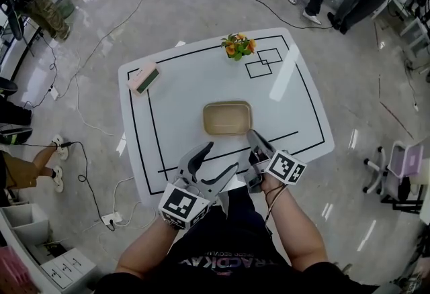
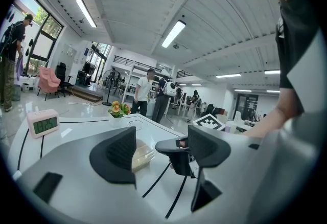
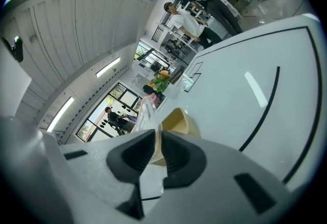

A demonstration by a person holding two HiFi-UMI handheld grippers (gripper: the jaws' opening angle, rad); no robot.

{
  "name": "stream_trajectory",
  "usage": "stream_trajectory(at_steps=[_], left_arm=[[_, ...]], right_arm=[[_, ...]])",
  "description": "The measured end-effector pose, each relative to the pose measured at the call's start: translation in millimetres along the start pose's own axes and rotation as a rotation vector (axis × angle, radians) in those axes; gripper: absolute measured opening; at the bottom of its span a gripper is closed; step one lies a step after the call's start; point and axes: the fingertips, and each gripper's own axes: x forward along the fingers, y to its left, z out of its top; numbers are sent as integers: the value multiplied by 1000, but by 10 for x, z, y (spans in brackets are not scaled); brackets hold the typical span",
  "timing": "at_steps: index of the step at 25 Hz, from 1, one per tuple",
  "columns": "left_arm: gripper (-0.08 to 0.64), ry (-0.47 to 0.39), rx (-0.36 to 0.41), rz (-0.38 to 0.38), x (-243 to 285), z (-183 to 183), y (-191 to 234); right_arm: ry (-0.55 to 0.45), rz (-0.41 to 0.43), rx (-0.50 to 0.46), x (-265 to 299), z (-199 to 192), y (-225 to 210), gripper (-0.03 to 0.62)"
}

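Observation:
A shallow tan tray [image 1: 227, 118] sits in the middle of the white table [image 1: 168, 101], which is marked with black lines. My right gripper [image 1: 254, 141] is at the tray's near right corner. Its jaws are closed on a thin clear plastic piece [image 3: 147, 113] that sticks up between them, just in front of the tray [image 3: 178, 120]. My left gripper [image 1: 215, 162] hovers open over the table's near edge, holding nothing. In the left gripper view, its open fingers [image 2: 120, 154] frame the tray [image 2: 142, 155] and the right gripper [image 2: 176, 151].
A pink clock [image 1: 143, 78] lies at the table's far left and a small flower pot [image 1: 238, 45] at the far edge. Cables and power strips [image 1: 107, 219] lie on the floor. People stand beyond the table, and a chair [image 1: 403, 162] is to the right.

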Motion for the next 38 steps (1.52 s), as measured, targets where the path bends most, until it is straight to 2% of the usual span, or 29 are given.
stream_trajectory(at_steps=[3, 7, 11, 18, 23, 30, 38], left_arm=[[318, -13, -4, 6, -20, 16, 1], [277, -25, 1, 18, -69, 56, 1], [203, -35, 12, 23, -148, 83, -19], [14, -61, 27, 51, -289, 140, -20], [5, -64, 30, 39, -327, 173, -110], [4, -81, 64, 6, -318, 285, -461], [5, -127, 90, 47, -318, 409, -1003]], right_arm=[[-7, 8, -65, -29, 44, 89, 41], [-31, 22, -219, -95, 159, 294, 41], [-62, 49, -366, -211, 248, 560, 41], [-110, 106, -517, -447, 302, 985, 41], [-163, 121, -601, -729, 375, 1248, 41], [-249, 133, -641, -1260, 584, 1438, 41], [-271, 192, -698, -1836, 745, 1521, 41]])
